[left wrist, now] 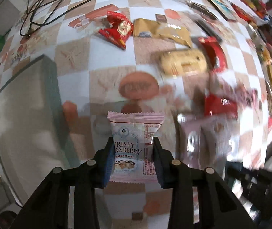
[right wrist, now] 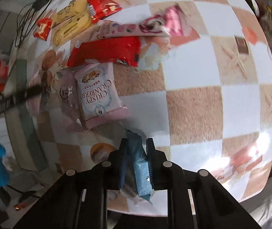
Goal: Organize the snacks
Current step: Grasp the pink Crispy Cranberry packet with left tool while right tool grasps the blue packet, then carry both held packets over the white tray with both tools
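L hand-held gripper (left wrist: 134, 159): clenched on a pink cranberry packet (left wrist: 135, 145), pads on both side edges, packet upright between the fingers, top seal sticking out past the tips. Looks clear of the counter (left wrist: 74, 34), though blur makes contact hard to call.

R hand-held gripper (right wrist: 137, 159): clenched on a blue packet (right wrist: 140, 173), pinched edge-on, crumpled, tail hanging out toward the camera.

Rest of the snacks, L view: red packet (left wrist: 116, 30) and gold packet (left wrist: 160, 30) side by side farther out, yellow biscuit pack (left wrist: 183, 62) nearer, more red wrappers to its right, blurred. Grey box (left wrist: 27, 114) just left of my L fingers, its edge close. Black cable (left wrist: 40, 5) at far left corner.

R view: second cranberry packet (right wrist: 97, 95) lies flat just ahead-left of my tips, overlapping a clear wrapper; long red pack (right wrist: 107, 51) touching its far end. Right half of the checked cloth is bare, most room there. Counter edge runs close along bottom right.
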Action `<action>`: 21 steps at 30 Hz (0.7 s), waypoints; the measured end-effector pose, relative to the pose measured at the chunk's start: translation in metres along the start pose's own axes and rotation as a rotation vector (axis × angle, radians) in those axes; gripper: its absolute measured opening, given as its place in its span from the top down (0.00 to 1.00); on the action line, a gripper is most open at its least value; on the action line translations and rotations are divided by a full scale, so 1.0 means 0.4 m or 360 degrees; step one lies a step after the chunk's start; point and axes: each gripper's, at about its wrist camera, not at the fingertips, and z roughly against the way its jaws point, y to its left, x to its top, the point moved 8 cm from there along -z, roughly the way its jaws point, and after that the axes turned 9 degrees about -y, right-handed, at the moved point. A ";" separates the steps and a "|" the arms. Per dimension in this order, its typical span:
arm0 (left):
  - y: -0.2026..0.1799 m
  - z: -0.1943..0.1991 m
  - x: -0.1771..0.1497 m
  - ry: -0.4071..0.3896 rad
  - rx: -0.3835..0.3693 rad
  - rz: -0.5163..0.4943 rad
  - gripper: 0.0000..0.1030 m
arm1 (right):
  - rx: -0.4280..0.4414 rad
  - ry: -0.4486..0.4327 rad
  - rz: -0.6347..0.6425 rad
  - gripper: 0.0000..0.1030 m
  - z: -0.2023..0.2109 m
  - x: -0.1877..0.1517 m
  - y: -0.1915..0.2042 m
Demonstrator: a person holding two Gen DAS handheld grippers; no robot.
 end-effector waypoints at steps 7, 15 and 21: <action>0.017 0.082 -0.081 -0.0062 -0.0019 -0.0103 0.60 | -0.0154 -0.0021 0.0043 0.13 0.003 -0.029 -0.037; 0.018 0.221 -0.193 -0.0088 0.0025 -0.0095 0.60 | -0.0301 0.0027 0.0188 0.24 -0.057 -0.074 -0.035; 0.101 0.218 -0.198 -0.0111 0.0092 -0.0008 0.60 | -0.0397 0.0050 0.0312 0.77 -0.072 -0.115 0.009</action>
